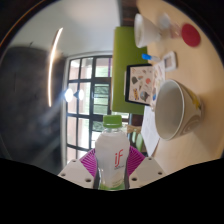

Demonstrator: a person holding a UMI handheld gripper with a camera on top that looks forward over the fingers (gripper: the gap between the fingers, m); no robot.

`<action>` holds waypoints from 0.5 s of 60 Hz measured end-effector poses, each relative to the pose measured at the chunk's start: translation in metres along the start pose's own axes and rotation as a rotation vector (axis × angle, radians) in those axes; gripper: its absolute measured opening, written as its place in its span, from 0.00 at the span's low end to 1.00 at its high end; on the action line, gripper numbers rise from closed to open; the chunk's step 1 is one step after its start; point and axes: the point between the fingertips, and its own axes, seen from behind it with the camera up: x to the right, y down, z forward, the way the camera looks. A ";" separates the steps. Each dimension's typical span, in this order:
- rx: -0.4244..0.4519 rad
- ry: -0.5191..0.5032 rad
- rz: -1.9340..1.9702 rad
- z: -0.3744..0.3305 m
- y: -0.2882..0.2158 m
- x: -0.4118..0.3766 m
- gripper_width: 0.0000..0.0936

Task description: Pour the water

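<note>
Between hand-held gripper fingers, water bottle

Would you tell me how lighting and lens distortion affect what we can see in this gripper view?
Gripper view: daylight from the window blows out its panes and backlights the bottle between the fingers; a glare streak arcs above the window; the fisheye lens bends the white bowl and table steeply.

Bottle sits between the tool fingers, blocking the way straight ahead. White bowl stands near it on the bench. Beyond the bowl: a printed card, a white cup, a red lid. Bare bench strip between bowl and lid.
</note>
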 end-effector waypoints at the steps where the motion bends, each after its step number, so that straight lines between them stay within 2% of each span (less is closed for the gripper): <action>1: -0.010 -0.017 0.066 0.002 -0.002 -0.001 0.36; 4: -0.017 -0.054 0.255 -0.015 0.008 -0.024 0.36; 7: -0.043 -0.111 0.392 -0.007 -0.009 -0.015 0.36; 11: -0.048 -0.138 0.536 -0.017 -0.015 -0.013 0.36; 14: -0.044 -0.130 0.612 -0.038 -0.006 -0.023 0.36; 21: -0.037 -0.119 0.744 -0.035 -0.008 -0.014 0.36; 30: -0.024 -0.103 0.755 -0.042 -0.007 -0.005 0.36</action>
